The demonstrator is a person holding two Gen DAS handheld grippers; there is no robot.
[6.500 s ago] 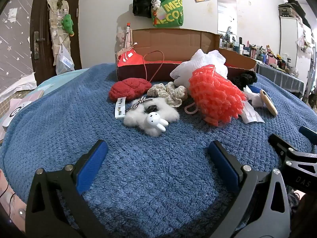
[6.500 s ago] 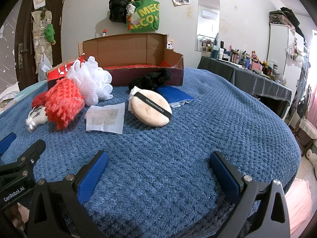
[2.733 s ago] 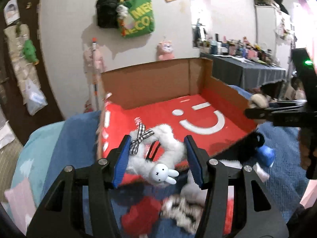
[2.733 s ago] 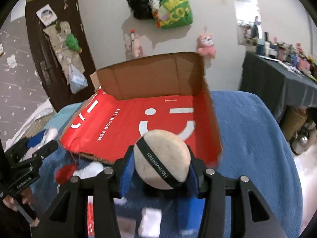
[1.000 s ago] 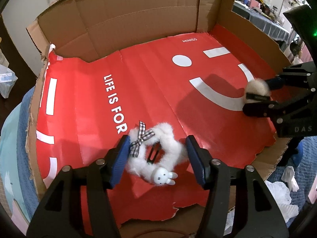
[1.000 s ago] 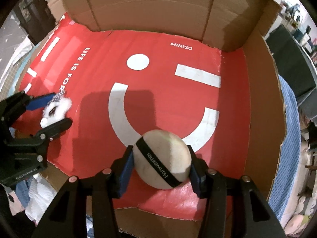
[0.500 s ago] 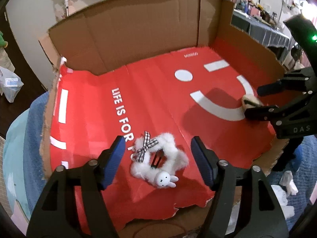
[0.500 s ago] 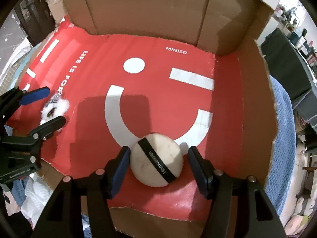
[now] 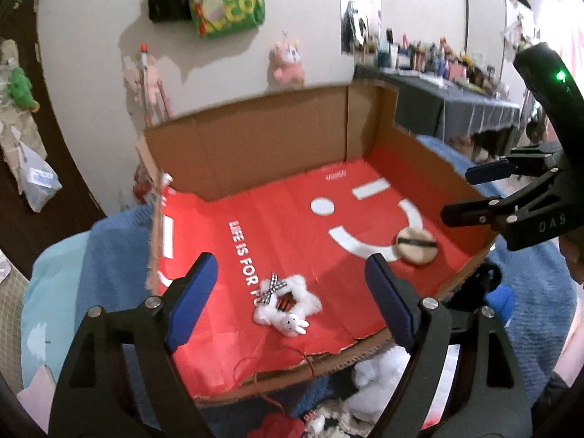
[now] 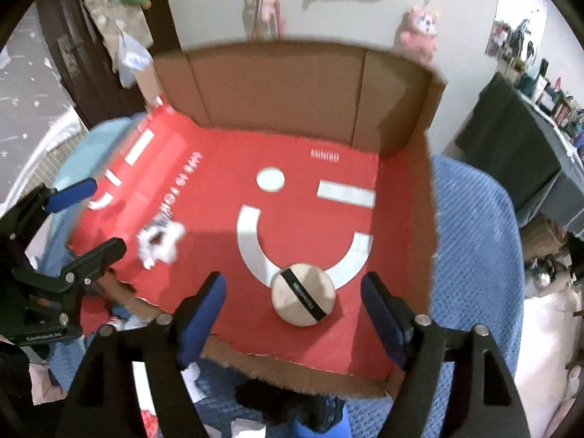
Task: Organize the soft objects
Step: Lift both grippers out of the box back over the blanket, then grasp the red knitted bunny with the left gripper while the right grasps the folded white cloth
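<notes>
A white fluffy hair clip with a bunny and a checked bow (image 9: 283, 304) lies on the red floor of the cardboard box (image 9: 255, 138). My left gripper (image 9: 288, 297) hangs above it, its jaws opening, nothing pressed between the blue pads. The round beige powder puff with a black band (image 10: 303, 299) rests on the white smile print near the box's front edge (image 10: 292, 368). Above it my right gripper (image 10: 294, 310) is opening too, its pads clear of the puff. Each gripper shows in the other's view: the right gripper (image 9: 471, 193) and the left gripper (image 10: 91, 215).
Below the box's torn front edge lie a white mesh pouf (image 9: 379, 376), a red knitted item (image 9: 277, 427) and a black fuzzy item (image 9: 481, 284) on the blue blanket (image 10: 471, 241). Bags and plush toys hang on the wall behind; a cluttered dark table (image 9: 456, 106) stands to the right.
Both grippers let go, opened wide and rose back from the box floor. The hair clip and the powder puff stay lying in the box.
</notes>
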